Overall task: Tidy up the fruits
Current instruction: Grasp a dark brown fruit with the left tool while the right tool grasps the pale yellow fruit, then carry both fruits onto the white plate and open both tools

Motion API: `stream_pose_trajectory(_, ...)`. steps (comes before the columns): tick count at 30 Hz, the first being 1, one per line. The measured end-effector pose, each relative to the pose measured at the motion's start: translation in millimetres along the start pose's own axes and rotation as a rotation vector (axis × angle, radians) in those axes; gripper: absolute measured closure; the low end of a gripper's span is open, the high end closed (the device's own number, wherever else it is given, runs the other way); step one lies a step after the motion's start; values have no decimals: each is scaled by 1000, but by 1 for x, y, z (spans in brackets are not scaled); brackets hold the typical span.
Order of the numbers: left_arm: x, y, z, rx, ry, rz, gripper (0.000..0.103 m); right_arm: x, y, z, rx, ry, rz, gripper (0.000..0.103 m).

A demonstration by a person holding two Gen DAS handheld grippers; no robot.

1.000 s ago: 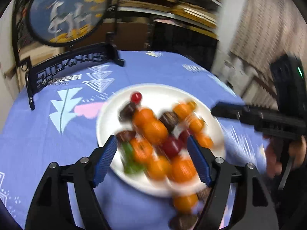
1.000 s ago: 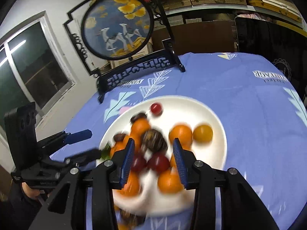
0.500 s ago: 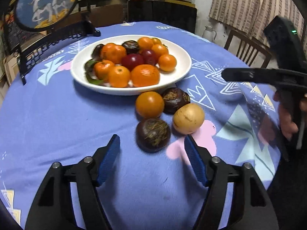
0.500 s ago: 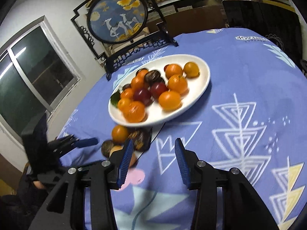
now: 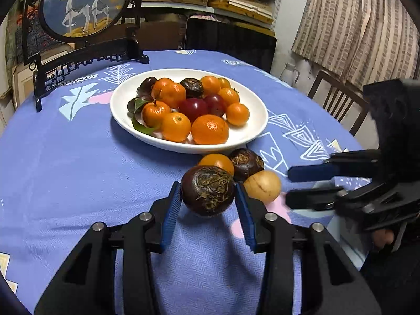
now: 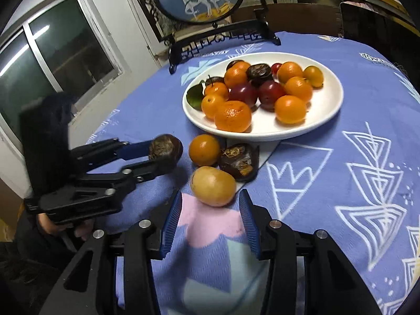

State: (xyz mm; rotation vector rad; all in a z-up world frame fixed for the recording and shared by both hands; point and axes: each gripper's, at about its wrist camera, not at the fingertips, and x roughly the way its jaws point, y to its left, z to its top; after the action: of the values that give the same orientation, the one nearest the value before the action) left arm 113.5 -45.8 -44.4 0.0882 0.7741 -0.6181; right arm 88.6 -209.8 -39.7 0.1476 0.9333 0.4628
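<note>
Your left tongs are clamped on the dark fruit, lifted just off the desk near the plate. It looks round, firm and light, so keep gripping across its middle. Your right tongs stand apart before the yellow fruit

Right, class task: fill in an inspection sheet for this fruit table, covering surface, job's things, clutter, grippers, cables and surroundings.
Surface: blue patterned tablecloth.
Job's things: white plate piled with fruit; orange, dark fruit and yellow-brown fruit on the cloth beside it.
Clutter: deer screen on black stand behind the plate.
Grippers: left gripper shut on dark brown fruit; right gripper open, just short of the yellow-brown fruit.
Cables: nothing seen.
Surroundings: shelves, striped curtain, wooden chair, window.
</note>
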Motion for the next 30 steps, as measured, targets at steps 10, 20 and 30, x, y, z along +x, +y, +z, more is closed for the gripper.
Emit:
stream_pose_trajectory(10, 1, 0, 0, -4, -9, -16, 62, 31, 2, 7, 38, 25, -29, 63)
stream_pose_trajectory(20, -6, 6, 3, -35, -42, -21, 62, -24, -24, 4, 101, -94, 61, 63)
stream_pose_trajectory(30, 9, -1, 79, -31, -54, 1, 62, -53, -63, 82, 100, -204, 1, 63)
